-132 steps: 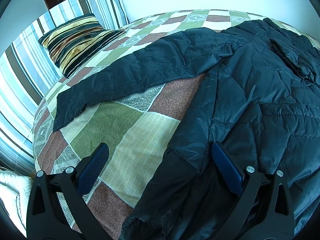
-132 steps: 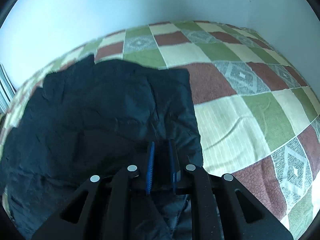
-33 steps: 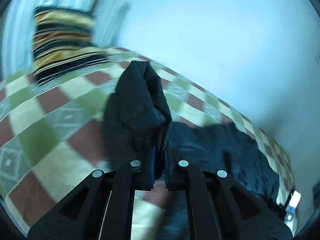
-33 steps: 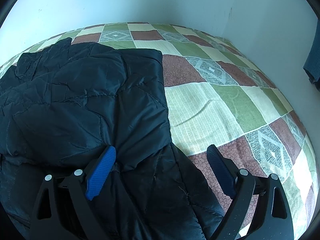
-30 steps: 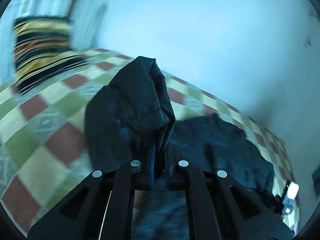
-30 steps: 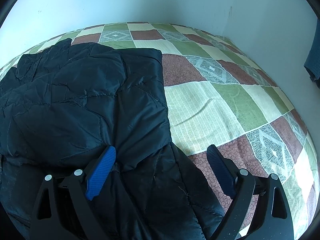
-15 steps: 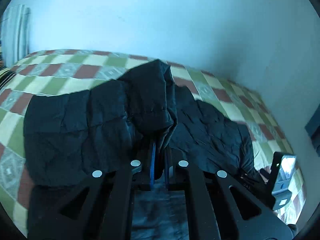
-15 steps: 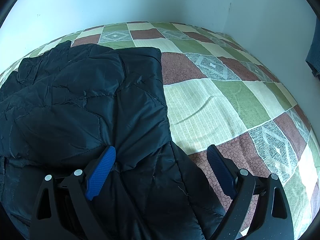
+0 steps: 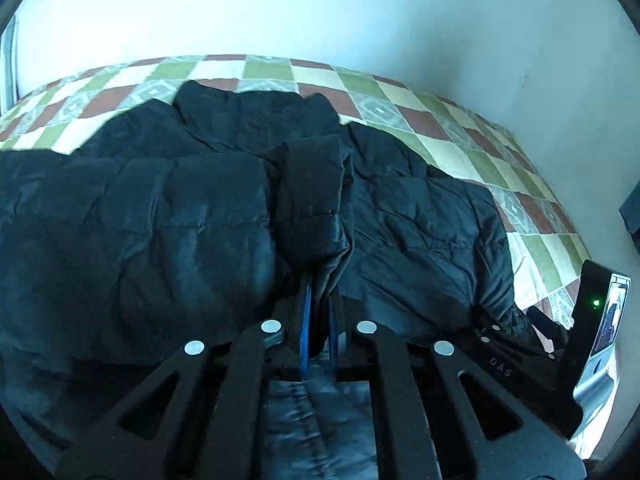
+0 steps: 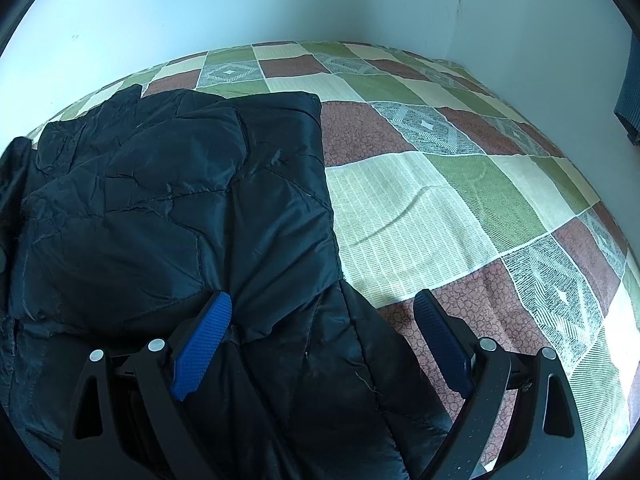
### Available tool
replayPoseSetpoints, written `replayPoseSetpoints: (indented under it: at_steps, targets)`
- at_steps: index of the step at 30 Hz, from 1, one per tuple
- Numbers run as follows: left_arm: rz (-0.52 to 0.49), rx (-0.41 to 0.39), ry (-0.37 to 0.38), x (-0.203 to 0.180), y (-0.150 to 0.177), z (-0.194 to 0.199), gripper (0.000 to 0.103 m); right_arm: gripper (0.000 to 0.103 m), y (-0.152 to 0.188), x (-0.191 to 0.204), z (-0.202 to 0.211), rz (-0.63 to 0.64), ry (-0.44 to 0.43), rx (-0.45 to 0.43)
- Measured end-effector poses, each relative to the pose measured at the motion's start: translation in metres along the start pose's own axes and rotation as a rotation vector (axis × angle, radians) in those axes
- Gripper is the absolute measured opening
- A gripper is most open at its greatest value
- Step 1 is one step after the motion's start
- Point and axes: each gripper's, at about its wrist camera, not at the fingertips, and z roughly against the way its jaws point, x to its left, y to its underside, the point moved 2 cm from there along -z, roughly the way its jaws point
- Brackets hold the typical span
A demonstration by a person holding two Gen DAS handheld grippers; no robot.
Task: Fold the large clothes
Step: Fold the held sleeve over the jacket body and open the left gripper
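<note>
A big black quilted jacket (image 9: 192, 216) lies spread on a bed with a checked green, cream and brown cover (image 9: 440, 136). My left gripper (image 9: 320, 304) is shut on the jacket's sleeve end (image 9: 316, 192), which stands bunched above the jaws, over the jacket's body. In the right wrist view the same jacket (image 10: 180, 208) fills the left half, its straight edge running down the middle. My right gripper (image 10: 324, 336) is open, its blue pads (image 10: 204, 340) wide apart over the jacket's lower edge, nothing pressed between them.
The bed cover (image 10: 460, 200) lies bare to the right of the jacket. White walls (image 9: 320, 12) close the far side and right corner. The other gripper's body with a small screen and green light (image 9: 596, 320) shows at the right edge of the left wrist view.
My left gripper has carried the sleeve from over the bare bed cover across onto the jacket's body and lower down. The right gripper stayed put, still open.
</note>
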Motion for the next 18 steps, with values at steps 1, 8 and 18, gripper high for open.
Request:
replayPoseSetpoints:
  at_steps: [1,8,18]
  targets:
    - [-0.008,0.004,0.007,-0.004,0.0,-0.002,0.006,0.091,0.0,0.0,0.0,0.0,0.0,0.0]
    - [-0.046,0.021,0.053,-0.035,-0.001,-0.015,0.006,0.091,0.0,0.0,0.0,0.0,0.0,0.0]
    - [-0.094,0.064,0.097,-0.066,0.006,-0.033,0.006,0.091,0.0,0.0,0.0,0.0,0.001,0.0]
